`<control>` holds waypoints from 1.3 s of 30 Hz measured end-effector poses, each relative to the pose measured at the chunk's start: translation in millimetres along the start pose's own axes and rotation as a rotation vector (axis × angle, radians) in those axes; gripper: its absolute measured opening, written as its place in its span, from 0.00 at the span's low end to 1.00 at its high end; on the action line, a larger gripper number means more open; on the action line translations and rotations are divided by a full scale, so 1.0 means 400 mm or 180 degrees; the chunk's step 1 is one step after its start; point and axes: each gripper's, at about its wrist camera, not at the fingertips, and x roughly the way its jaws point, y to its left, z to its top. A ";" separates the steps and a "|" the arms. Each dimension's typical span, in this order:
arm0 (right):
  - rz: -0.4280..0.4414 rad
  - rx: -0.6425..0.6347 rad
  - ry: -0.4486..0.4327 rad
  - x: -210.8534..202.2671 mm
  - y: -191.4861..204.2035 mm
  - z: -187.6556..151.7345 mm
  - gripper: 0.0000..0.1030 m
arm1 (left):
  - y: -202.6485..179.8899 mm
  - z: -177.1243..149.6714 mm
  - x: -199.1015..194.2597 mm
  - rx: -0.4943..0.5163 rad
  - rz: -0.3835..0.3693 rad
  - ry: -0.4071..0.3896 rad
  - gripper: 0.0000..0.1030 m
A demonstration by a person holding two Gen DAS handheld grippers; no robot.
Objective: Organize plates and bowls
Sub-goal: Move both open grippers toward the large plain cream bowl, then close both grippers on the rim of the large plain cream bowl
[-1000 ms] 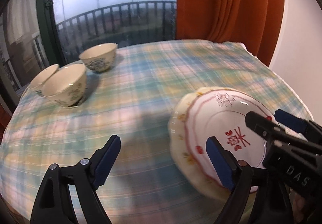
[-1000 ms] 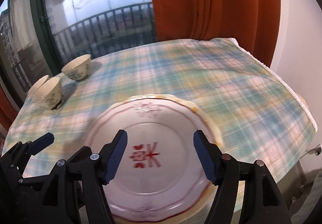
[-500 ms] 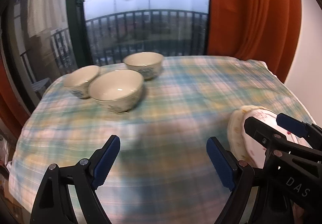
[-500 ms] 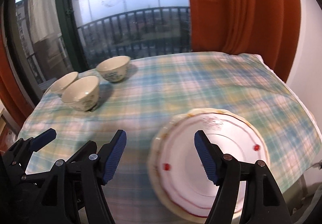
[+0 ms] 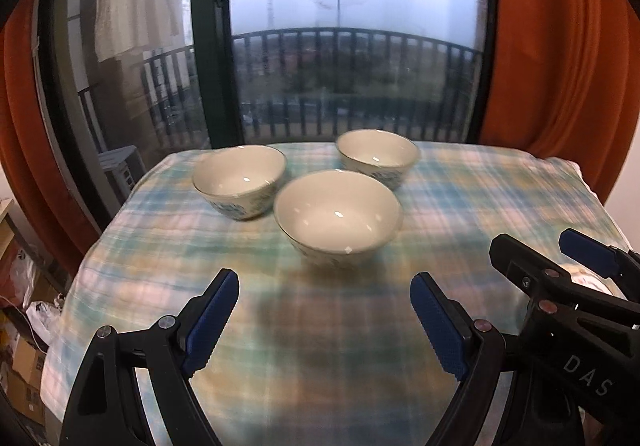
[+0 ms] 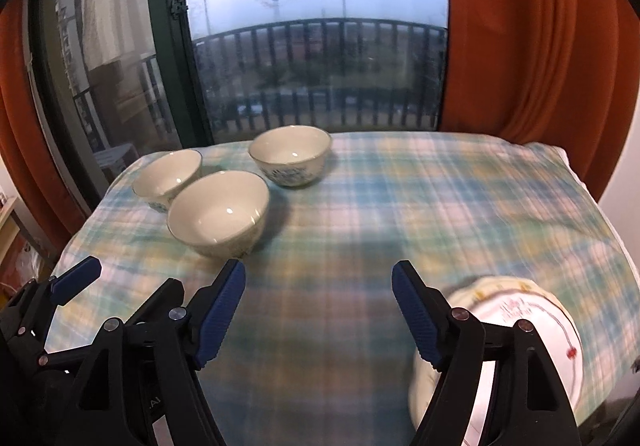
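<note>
- Cream ceramic bowls with blue floral sides sit in a close cluster on the pastel plaid tablecloth (image 5: 460, 201): left bowl (image 5: 239, 181), near bowl (image 5: 337, 215), far bowl (image 5: 377, 157), all holding nothing.
- Left gripper (image 5: 325, 320) hovers short of them, jaws apart.
- Right gripper (image 6: 319, 320) likewise spread, holding nothing.
- White red-trimmed plate (image 6: 532, 322) lies at the table's right front, just beside the right gripper.

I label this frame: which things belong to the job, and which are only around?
Job: three bowls; plates.
Around: tablecloth, curtain, window, railing.
</note>
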 end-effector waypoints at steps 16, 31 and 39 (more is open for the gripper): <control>0.0134 0.0081 -0.0115 0.210 0.067 0.138 0.77 | 0.083 0.113 0.207 -0.0280 0.0127 0.0104 0.86; 0.0157 0.0055 0.0019 0.382 0.098 0.138 0.68 | 0.091 0.101 0.336 -0.0366 0.0234 0.0277 0.64; 0.0191 0.0003 0.0123 0.419 0.109 0.127 0.52 | 0.069 0.089 0.329 -0.0244 0.0218 0.0130 0.48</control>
